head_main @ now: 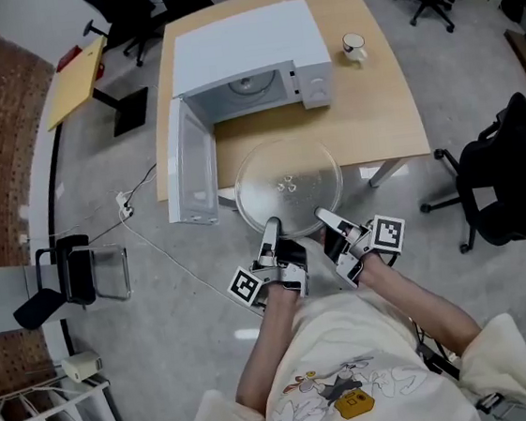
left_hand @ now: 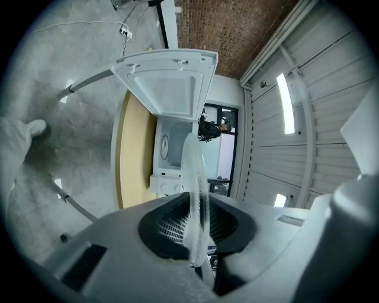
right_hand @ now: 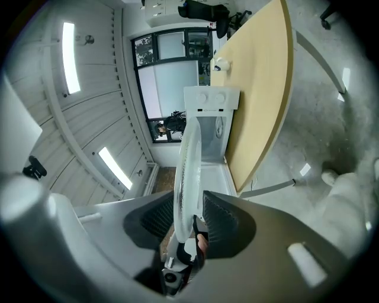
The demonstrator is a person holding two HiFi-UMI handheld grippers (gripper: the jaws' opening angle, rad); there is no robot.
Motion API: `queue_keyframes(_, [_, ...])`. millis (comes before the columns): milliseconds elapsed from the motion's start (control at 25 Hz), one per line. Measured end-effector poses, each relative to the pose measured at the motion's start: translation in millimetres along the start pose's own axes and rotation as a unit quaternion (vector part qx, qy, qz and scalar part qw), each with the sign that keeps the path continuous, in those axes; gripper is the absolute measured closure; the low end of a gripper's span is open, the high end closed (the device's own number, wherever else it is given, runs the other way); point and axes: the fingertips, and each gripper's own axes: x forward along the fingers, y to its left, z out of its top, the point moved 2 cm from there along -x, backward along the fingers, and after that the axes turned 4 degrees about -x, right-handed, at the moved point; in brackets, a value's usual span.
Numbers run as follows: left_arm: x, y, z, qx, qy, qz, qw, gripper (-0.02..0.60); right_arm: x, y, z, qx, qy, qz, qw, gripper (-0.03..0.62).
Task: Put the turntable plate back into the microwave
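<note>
Carrying step: the turntable plate (head_main: pixel 288 181) is at the bench (head_main: pixel 380 116) edge, before the open microwave (head_main: pixel 250 51); left claw (head_main: pixel 272 224) grasps its rim; right claw (head_main: pixel 326 215) is opening, rim between its jaws. Next, probably a firm regrip, then a level slide inside.

Head view. Microwave (head_main: pixel 244 46): cavity largely hidden beneath its own top. Mug (head_main: pixel 353 47): markings too small to tell. Office chair (head_main: pixel 509 177): cut off by right edge.

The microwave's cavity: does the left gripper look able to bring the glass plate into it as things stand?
Probably yes. The microwave door stands swung wide open, and only bare table lies between the glass plate, gripped by the left gripper, and the cavity.
</note>
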Motion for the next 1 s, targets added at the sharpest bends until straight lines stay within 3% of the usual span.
queue_keyframes(360, [69.5,3.9,42.6,0.020,0.032,0.019,0.9991,0.537,77.3,-23.7,49.2,0.006,-0.020,-0.025,0.999,0.470])
queue_keyframes(480, [98.4,7.8,55.6,0.029,0.056,0.039,0.9972,0.537,106.6,-38.3,69.5,0.003,-0.025,-0.051,0.998,0.542])
queue_keyframes(720, [147.7,7.8,86.3,0.026,0.099,0.064,0.9927,0.537,149.5,-53.5,93.4,0.030,-0.035,-0.066,0.997,0.548])
queue_keyframes(1000, [171.4,16.0,113.1,0.012,0.083,0.071,0.9939,0.540,184.2,-60.4,111.7,0.038,-0.017,-0.063,0.997,0.554])
